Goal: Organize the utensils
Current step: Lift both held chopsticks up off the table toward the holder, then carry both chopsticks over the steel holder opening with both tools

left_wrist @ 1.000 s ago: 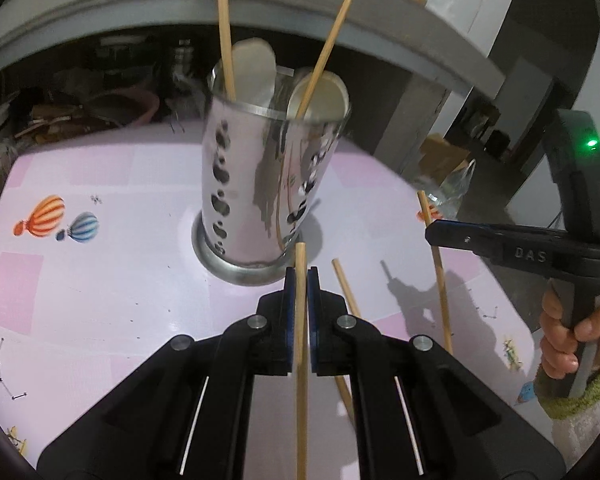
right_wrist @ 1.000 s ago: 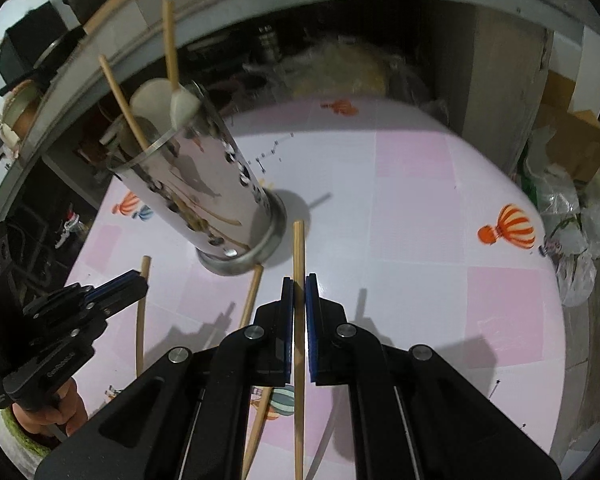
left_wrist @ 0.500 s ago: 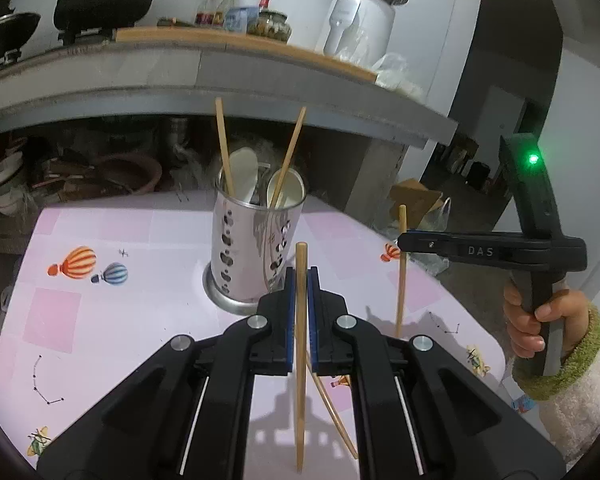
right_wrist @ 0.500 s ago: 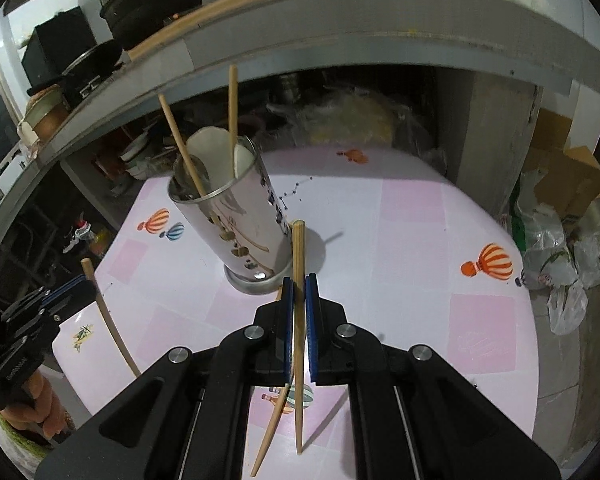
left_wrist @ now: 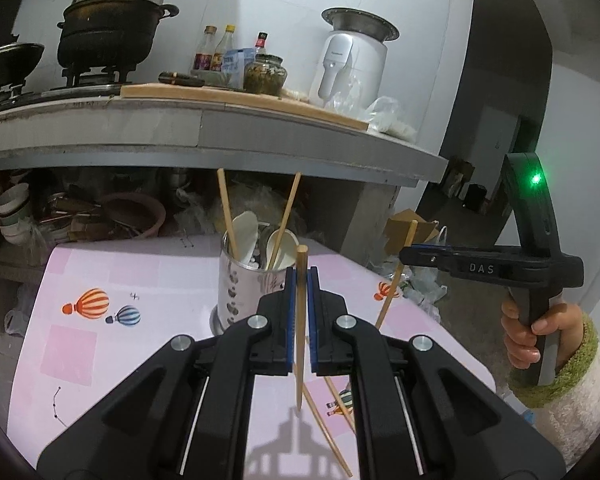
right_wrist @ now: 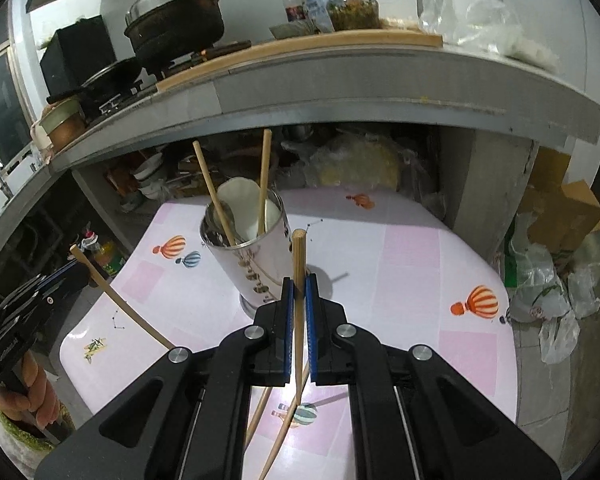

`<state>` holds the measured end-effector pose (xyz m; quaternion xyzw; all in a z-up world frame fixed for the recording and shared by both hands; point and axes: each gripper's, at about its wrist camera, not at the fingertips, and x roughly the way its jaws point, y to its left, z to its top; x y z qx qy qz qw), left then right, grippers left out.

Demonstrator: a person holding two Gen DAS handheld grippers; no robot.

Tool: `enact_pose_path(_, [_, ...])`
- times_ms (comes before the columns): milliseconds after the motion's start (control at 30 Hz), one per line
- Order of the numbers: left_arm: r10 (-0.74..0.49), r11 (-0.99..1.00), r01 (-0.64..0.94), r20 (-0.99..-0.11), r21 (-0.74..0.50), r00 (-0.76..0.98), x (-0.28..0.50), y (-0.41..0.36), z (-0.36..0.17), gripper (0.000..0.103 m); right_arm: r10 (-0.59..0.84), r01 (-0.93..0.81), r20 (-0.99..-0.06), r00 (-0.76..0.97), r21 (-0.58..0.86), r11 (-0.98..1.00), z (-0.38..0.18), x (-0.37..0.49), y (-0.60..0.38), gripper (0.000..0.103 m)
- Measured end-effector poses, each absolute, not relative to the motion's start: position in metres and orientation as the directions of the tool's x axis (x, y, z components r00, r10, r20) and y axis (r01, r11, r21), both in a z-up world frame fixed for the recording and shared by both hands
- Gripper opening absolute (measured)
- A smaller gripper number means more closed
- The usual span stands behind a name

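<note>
A wooden chopstick point(left_wrist: 300, 320) stands nearly upright between the blue pads of the left claw point(left_wrist: 300, 292), which is clamped on it; its top pokes above the pads and its lower end hangs clear above the table point(left_wrist: 100, 360). The right claw point(right_wrist: 299, 300) is likewise clamped on a second chopstick point(right_wrist: 298, 320), also held close to vertical, tip off the table. In the left wrist view that right claw point(left_wrist: 410, 255) shows from the side, at the right, with its chopstick point(left_wrist: 394, 280) slanting down below it, gripped by a hand point(left_wrist: 528, 336) in a fuzzy green-cuffed sleeve.

Beyond both claws stands the perforated metal utensil holder point(right_wrist: 252, 264) on the pink table, upright, holding two chopsticks point(right_wrist: 264, 184) that lean apart and pale spoons point(right_wrist: 240, 204). Both held sticks are short of the holder, not over its mouth. Two more loose chopsticks point(left_wrist: 324, 416) lie crossed on the table just below the claws.

The table cover carries printed hot-air balloons point(right_wrist: 476, 300). Behind it runs a grey counter point(left_wrist: 260, 136) with a pot point(left_wrist: 112, 28), bottles point(left_wrist: 220, 52) and a white appliance point(left_wrist: 352, 64).
</note>
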<state>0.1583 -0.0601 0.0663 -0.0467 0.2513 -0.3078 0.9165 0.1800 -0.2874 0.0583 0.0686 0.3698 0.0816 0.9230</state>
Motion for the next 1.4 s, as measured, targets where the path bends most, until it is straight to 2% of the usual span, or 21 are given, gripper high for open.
enact_pose_path(367, [-0.597, 0.797, 0.571, -0.395, -0.196, 0.698, 0.167, -0.064, 0.124, 0.004, 0.254, -0.19, -0.584, 0.771, 0.17, 0.967, 0.13, 0.184, -0.278, 0.006])
enact_pose_path(800, [-0.594, 0.803, 0.574, -0.297, -0.162, 0.747, 0.206, -0.066, 0.214, 0.004, 0.295, -0.26, -0.511, 0.807, 0.141, 0.955, 0.213, 0.226, -0.257, 0.006])
enact_pose_path(1000, [-0.571, 0.819, 0.552, -0.3, -0.153, 0.764, 0.235, -0.075, 0.217, 0.004, 0.283, -0.255, -0.528, 0.801, 0.128, 0.959, 0.212, 0.259, -0.247, 0.006])
enact_pose_path(1400, [-0.542, 0.839, 0.514, -0.366, -0.179, 0.757, 0.287, -0.079, 0.168, 0.004, 0.273, -0.228, -0.584, 0.764, 0.151, 0.962, 0.163, 0.307, -0.244, 0.006])
